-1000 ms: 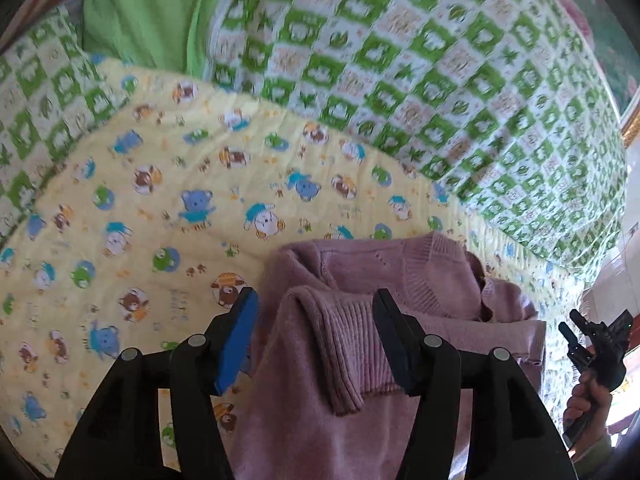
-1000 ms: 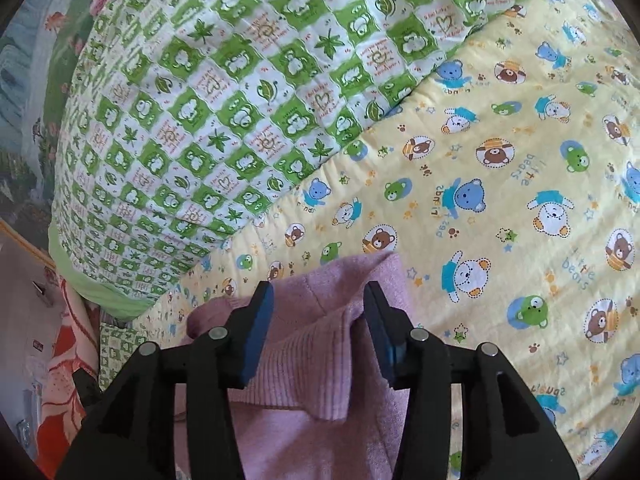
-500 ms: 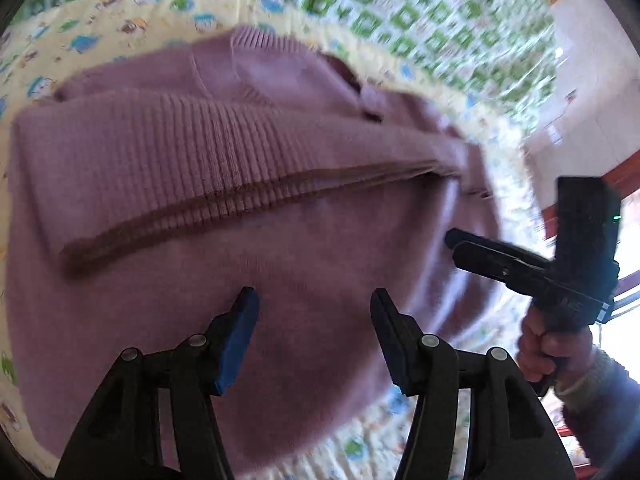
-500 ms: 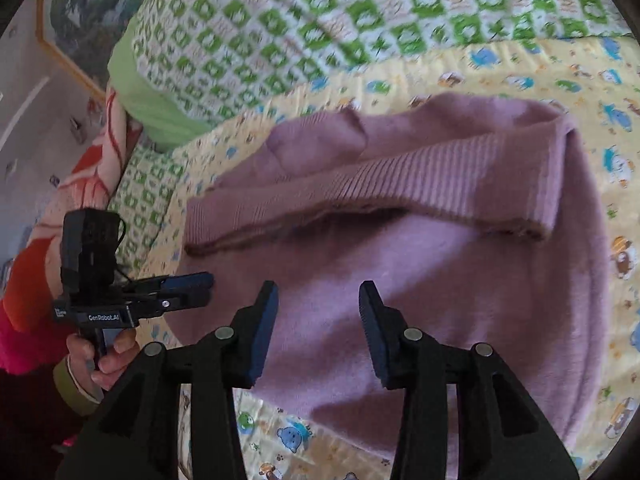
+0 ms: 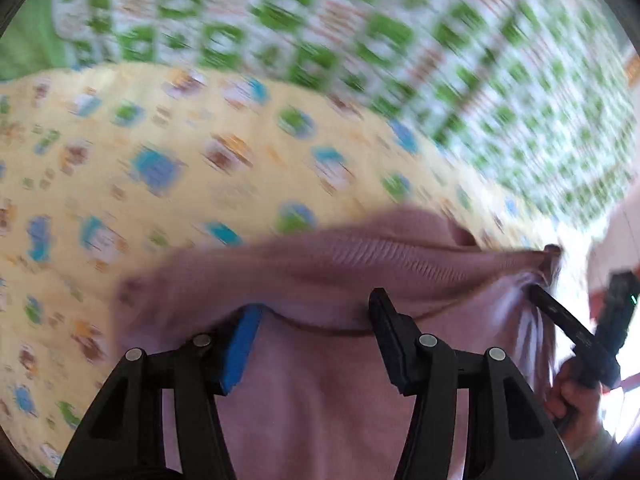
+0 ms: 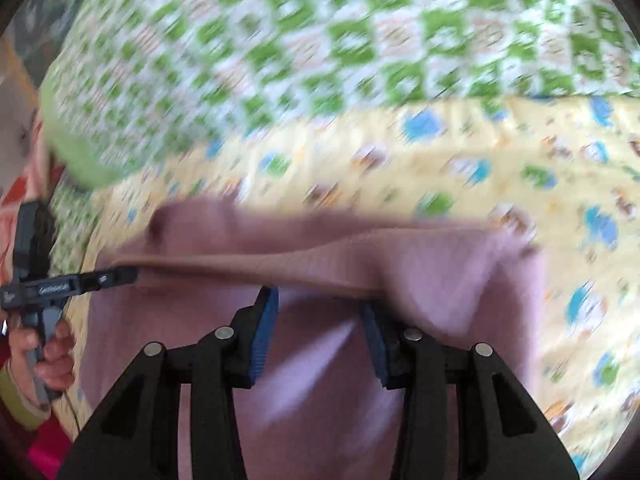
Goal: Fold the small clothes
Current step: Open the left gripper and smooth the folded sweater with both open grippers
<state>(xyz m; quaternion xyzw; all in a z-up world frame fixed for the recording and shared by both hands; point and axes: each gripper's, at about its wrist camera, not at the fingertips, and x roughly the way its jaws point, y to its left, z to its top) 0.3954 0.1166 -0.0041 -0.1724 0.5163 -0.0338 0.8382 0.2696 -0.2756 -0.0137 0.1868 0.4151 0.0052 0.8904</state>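
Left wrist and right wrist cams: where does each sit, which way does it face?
Left wrist: on the left tongs, looking down its fingers at the pink sweater on the yellow quilt; right tongs and hand at right.
Right wrist: on the right tongs, facing the same sweater; left tongs and hand at left.
Shared: sweater, quilt, green checked blanket.

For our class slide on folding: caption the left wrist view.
Both grippers reach into the ribbed hem of a pink sweater lying on a yellow cartoon-print quilt.
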